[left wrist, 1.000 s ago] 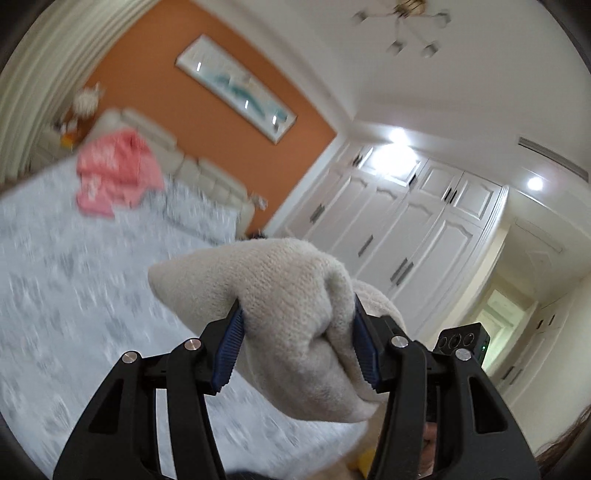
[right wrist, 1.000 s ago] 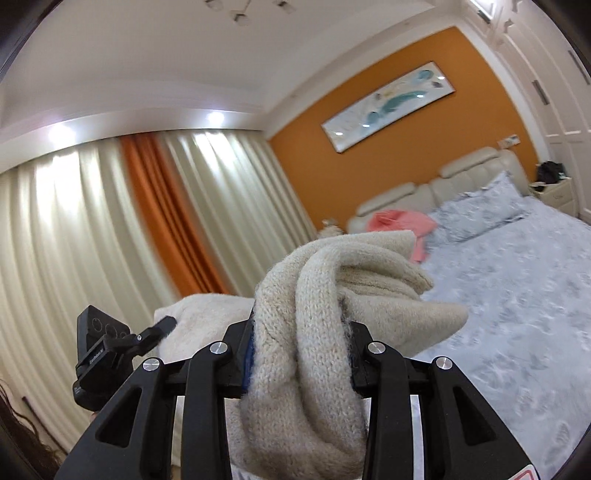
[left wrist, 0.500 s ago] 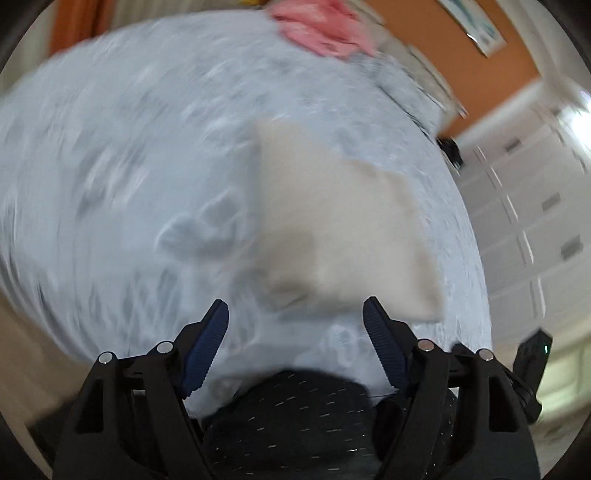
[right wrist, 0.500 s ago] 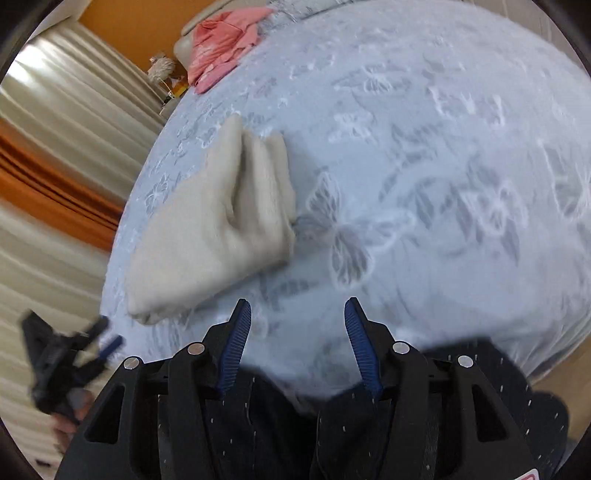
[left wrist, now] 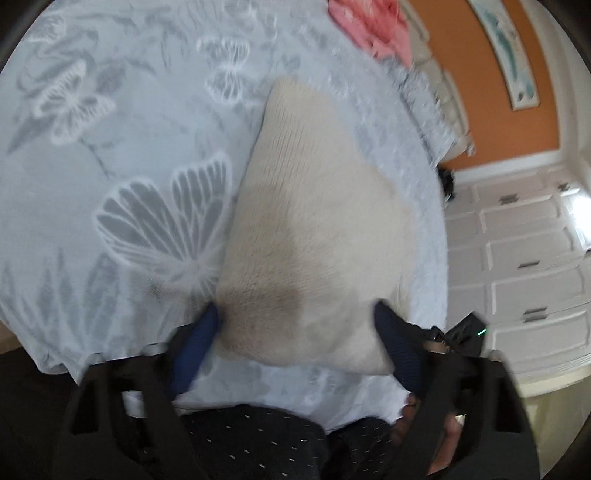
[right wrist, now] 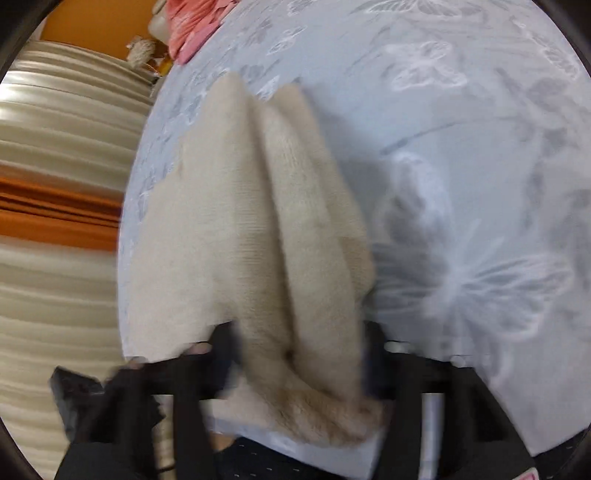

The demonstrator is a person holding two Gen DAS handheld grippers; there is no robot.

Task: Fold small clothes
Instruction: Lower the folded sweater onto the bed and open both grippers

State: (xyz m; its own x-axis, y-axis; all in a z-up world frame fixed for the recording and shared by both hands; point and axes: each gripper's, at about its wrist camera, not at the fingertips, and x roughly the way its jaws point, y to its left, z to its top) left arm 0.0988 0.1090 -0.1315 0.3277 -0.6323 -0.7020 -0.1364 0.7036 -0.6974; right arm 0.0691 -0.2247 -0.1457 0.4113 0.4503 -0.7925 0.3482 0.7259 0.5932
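Observation:
A cream knit garment [left wrist: 314,203] lies folded on the pale blue butterfly-print bed [left wrist: 110,147], its near edge towards me. My left gripper [left wrist: 295,325] straddles that near edge. Its jaws are closing, one blue pad at each side, and the cloth between them is still flat. In the right wrist view the garment [right wrist: 240,221] shows two long ridges. My right gripper [right wrist: 299,332] is closing on the near end of those folds, and the knit is bunched between its fingers. The picture is blurred.
A pink garment [left wrist: 373,22] lies far up the bed by the pillows and headboard. White wardrobe doors [left wrist: 524,240] stand to the right, and cream and orange curtains [right wrist: 55,147] to the left. The person's dark speckled trousers [left wrist: 258,435] press against the bed's near edge.
A second ago both grippers held the garment up in the air. It then dropped flat onto the bed with both grippers open. Now both have come down around its near edge.

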